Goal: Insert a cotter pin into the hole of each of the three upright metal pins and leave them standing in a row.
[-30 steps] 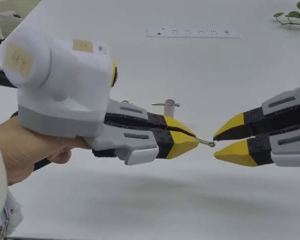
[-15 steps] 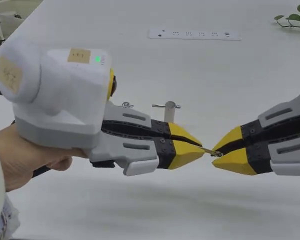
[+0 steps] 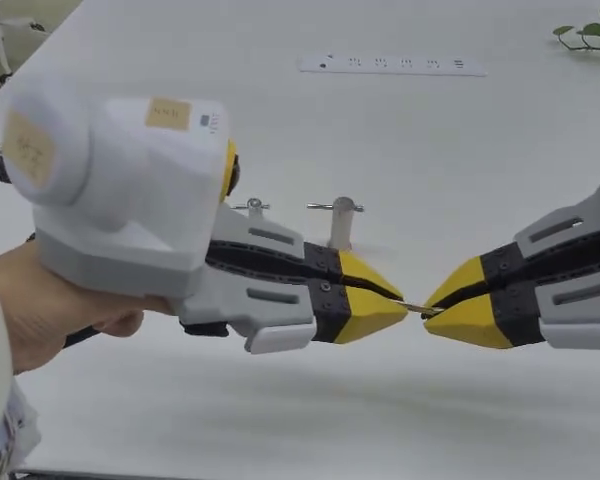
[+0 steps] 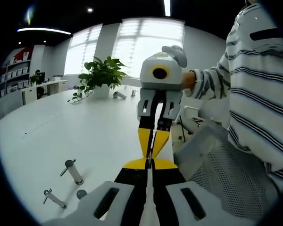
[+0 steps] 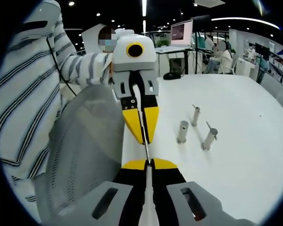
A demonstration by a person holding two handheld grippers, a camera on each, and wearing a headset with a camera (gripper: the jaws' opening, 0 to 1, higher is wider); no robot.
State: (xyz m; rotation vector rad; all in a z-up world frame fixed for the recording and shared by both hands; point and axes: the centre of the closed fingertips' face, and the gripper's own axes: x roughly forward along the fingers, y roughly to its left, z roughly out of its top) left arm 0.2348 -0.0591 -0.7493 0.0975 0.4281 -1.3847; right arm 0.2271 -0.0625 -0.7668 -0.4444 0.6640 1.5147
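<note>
Right gripper [image 3: 429, 311] was hanging open a second ago. Now it's clamped on the free end of the cotter pin [image 3: 416, 308], with the left gripper [image 3: 404, 304] still pinching the other end. Looks like a handoff, dead centre of the head view. The bare metal pin [image 5: 182, 132] stands right of centre in the right gripper view, between the pinned metal pins [image 5: 210, 138].

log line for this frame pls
cotter pin: in air, gripped at both ends | left gripper: shut on it | right gripper: shut on it | pinned metal pins: two | bare metal pin: one, upright
</note>
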